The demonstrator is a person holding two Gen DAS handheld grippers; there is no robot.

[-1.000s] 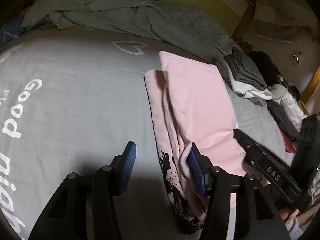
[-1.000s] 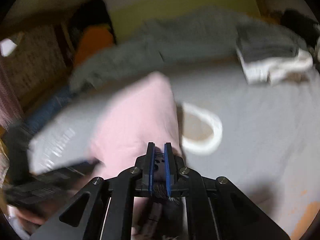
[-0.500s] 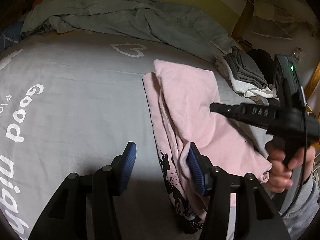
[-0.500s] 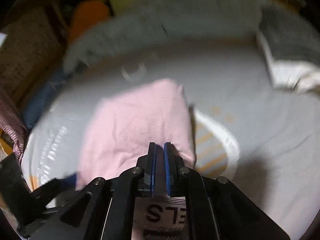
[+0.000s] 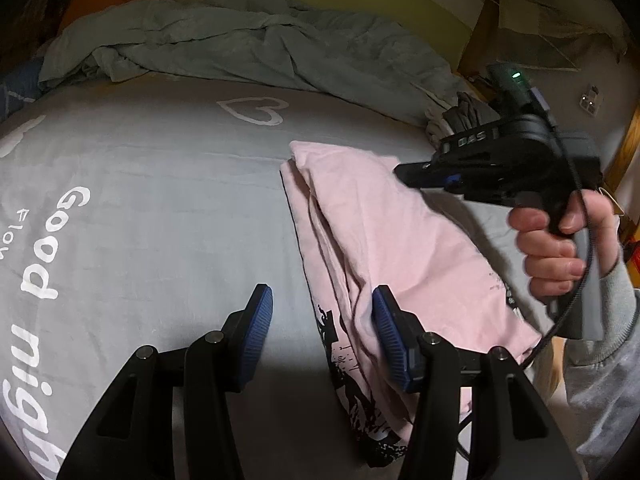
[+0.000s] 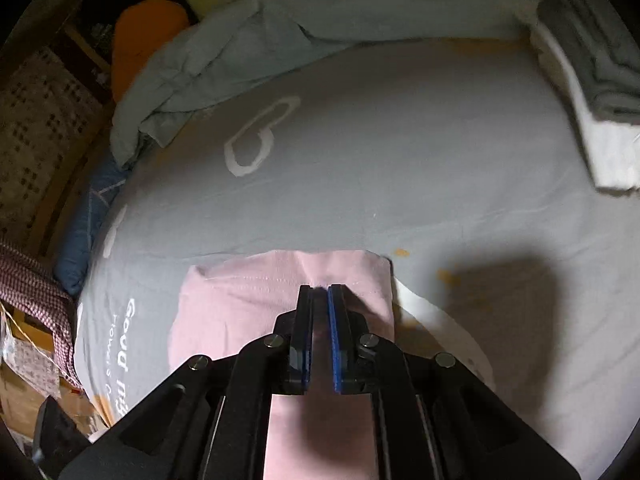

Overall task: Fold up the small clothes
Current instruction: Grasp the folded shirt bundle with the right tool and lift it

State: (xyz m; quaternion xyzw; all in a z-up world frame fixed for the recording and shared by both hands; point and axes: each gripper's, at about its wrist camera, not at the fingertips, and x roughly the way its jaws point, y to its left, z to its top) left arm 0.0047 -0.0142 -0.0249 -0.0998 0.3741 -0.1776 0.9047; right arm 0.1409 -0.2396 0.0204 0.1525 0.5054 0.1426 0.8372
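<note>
a folded pale pink cotton t-shirt with a black print (image 5: 384, 236) is seen lying on a grey bedsheet with white lettering and a white heart outline (image 5: 152, 184), right of centre in the left wrist view; its black print is turned toward the bottom of the frame. the left gripper (image 5: 322, 324) is held low at the bottom centre with its blue-padded fingers spread wide, one pad over bare sheet and the other resting at the near fold of the shirt; nothing is pinched between them. at the right of that frame the right gripper (image 5: 404, 170) is shown in a bare hand (image 5: 560, 248) with a grey cuff, raised above the far half of the shirt.

in the right wrist view the right gripper (image 6: 319, 290) is seen at the lower centre, its blue pads brought nearly together with only a thin slit left between them; no cloth is seen caught in the slit. the pink shirt (image 6: 240, 312) is spread below and behind the fingertips, its stitched hem running across the middle of the frame. a crumpled grey-green blanket (image 5: 248, 48) is bunched along the top of both views, and a stack of folded grey and white clothes (image 6: 592, 92) is placed at the upper right of the right wrist view.
</note>
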